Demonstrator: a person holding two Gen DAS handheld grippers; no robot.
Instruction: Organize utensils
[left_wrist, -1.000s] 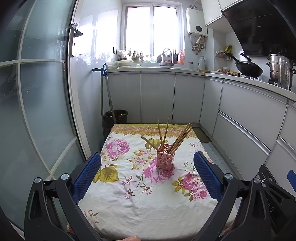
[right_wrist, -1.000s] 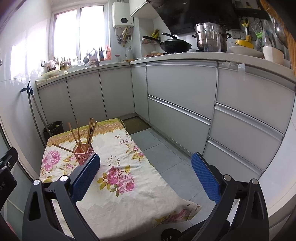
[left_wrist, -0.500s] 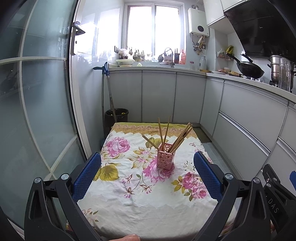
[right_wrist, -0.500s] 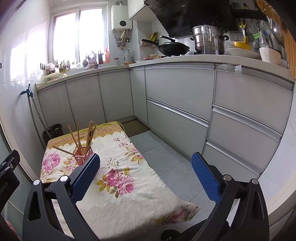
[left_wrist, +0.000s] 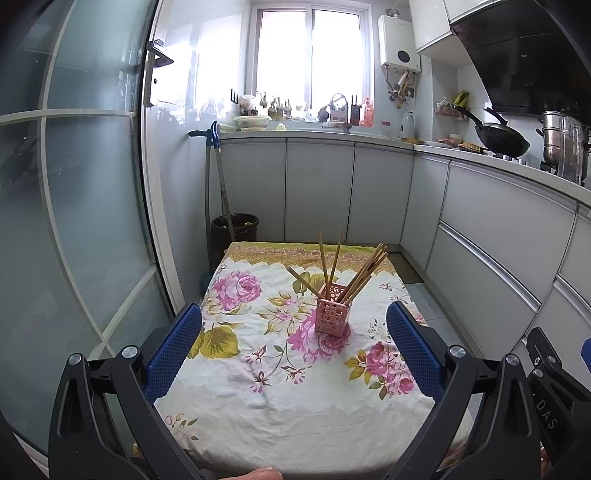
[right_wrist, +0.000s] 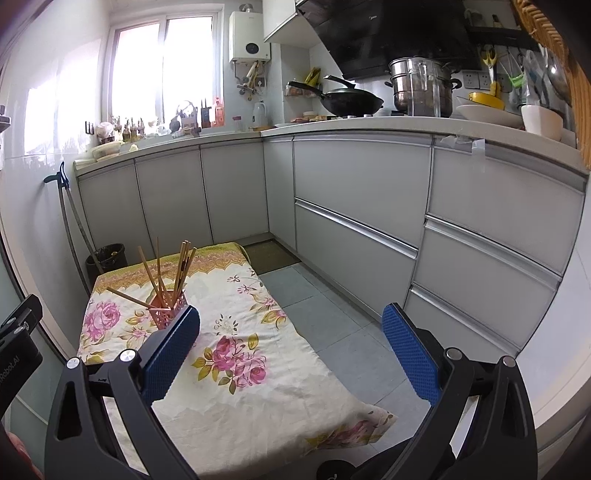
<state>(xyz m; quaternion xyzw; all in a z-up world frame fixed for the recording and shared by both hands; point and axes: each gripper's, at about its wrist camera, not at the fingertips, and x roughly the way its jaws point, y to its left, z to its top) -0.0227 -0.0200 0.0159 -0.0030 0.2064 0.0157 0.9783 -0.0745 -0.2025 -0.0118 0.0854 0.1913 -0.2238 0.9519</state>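
Observation:
A pink perforated holder (left_wrist: 331, 314) stands upright on the floral tablecloth (left_wrist: 258, 387), with several wooden chopsticks (left_wrist: 364, 271) fanned out of its top. It also shows in the right wrist view (right_wrist: 167, 312), partly behind the left blue pad. My left gripper (left_wrist: 293, 343) is open and empty, held well back from the holder above the near part of the table. My right gripper (right_wrist: 290, 350) is open and empty, to the right of the holder, over the table's right edge and the floor.
Grey kitchen cabinets (right_wrist: 354, 206) run along the back and right. A glass door (left_wrist: 74, 221) stands on the left. A black bin (left_wrist: 233, 230) and a mop handle (left_wrist: 221, 184) stand behind the table. A wok (right_wrist: 351, 101) and steel pot (right_wrist: 421, 86) sit on the counter.
Both views have tilted up slightly, so the holder sits a little lower in each. Both grippers stay open and empty.

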